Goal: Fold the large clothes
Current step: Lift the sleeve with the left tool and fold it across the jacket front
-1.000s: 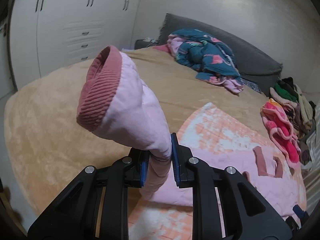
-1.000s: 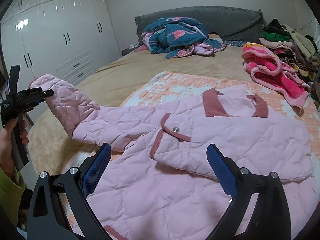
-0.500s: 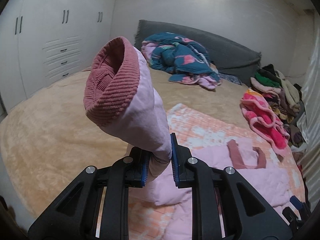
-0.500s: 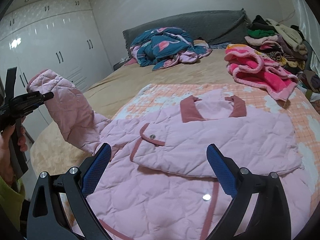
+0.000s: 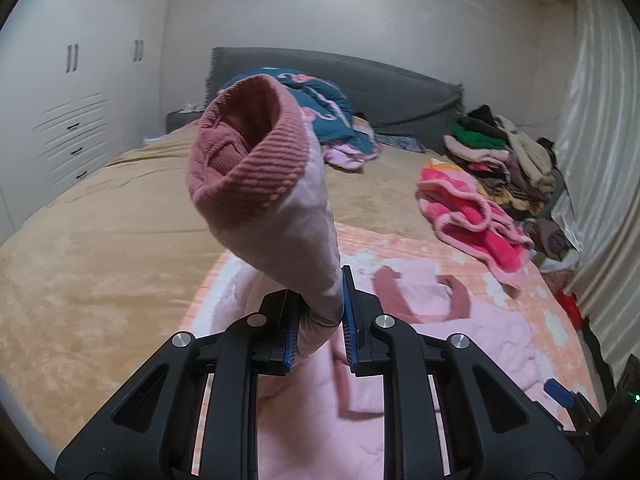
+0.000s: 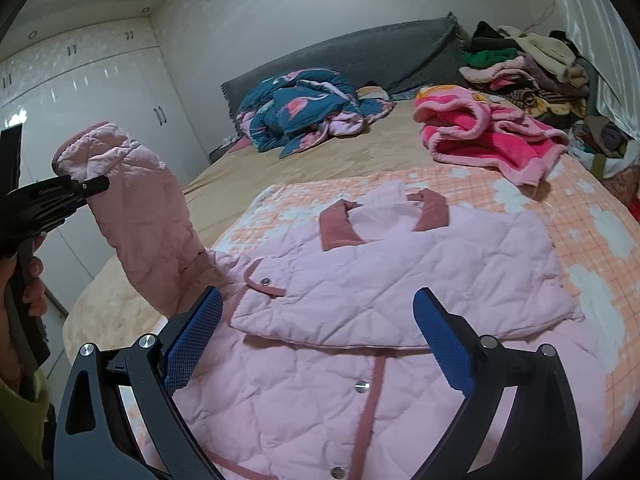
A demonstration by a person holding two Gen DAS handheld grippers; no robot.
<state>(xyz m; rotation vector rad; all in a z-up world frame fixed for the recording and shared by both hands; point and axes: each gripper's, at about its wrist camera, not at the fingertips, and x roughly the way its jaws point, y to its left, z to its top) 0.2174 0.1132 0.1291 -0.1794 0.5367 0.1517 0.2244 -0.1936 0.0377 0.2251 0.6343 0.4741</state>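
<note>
— Where's the pink jacket point(image 6: 400, 280)?
— Spread on the bed point(image 6: 224, 184); the left gripper point(image 5: 318, 320) pinches its sleeve point(image 5: 288, 216) raised above the bed.
— The right gripper point(image 6: 316, 344)?
— Jaws spread, empty, over the jacket.

Both views are pretty dim, kind of flat indoor light with a cool grayish cast, nothing harsh. The ceiling spots point(image 6: 145, 9) in the right wrist view look like the source, and they bounce off the glossy wardrobe doors point(image 6: 100, 76) as little white glare patches. Shadows are soft, just faint ones under the folded edge of the pink jacket point(image 6: 400, 280). Heavy fisheye on both: walls and wardrobe lines bow, corners go black. The left wrist view is softer, with motion smear on the jacket near the bottom, and the cuff point(image 5: 256, 160) up close looks a bit grainy. The curtain point(image 5: 592, 160) shows a dull sheen.
</note>
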